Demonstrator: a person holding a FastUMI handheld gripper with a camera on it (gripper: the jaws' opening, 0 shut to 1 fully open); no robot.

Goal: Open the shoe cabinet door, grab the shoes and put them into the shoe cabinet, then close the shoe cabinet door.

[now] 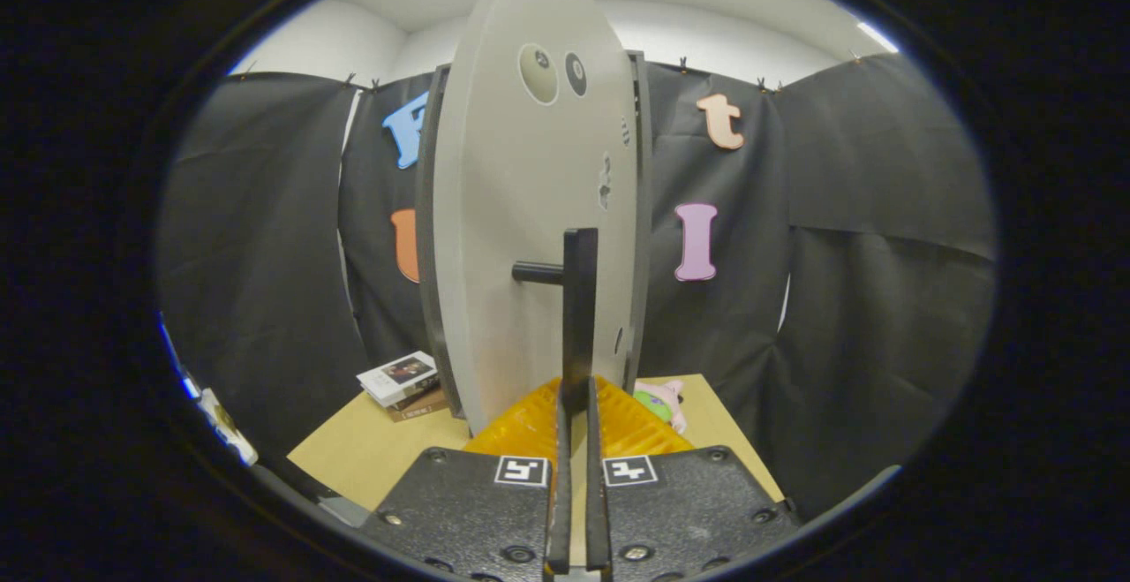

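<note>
The shoe cabinet (643,211) stands on a wooden table, its pale grey door (521,211) right in front of me. A black bar handle (580,299) runs upright on the door, held off it by a short black peg. My gripper (575,441) is shut on the lower end of this handle, which sits between the two nearly closed fingers. The door appears swung a little out from the dark cabinet frame behind it. Just beyond the fingers, at the foot of the door, lies a yellow ribbed thing (530,427); I cannot tell whether it is a shoe.
A small stack of books (402,383) lies on the table (371,449) left of the cabinet. A pink and green soft toy (660,401) lies to the cabinet's right. Black cloth walls close the booth behind and on both sides.
</note>
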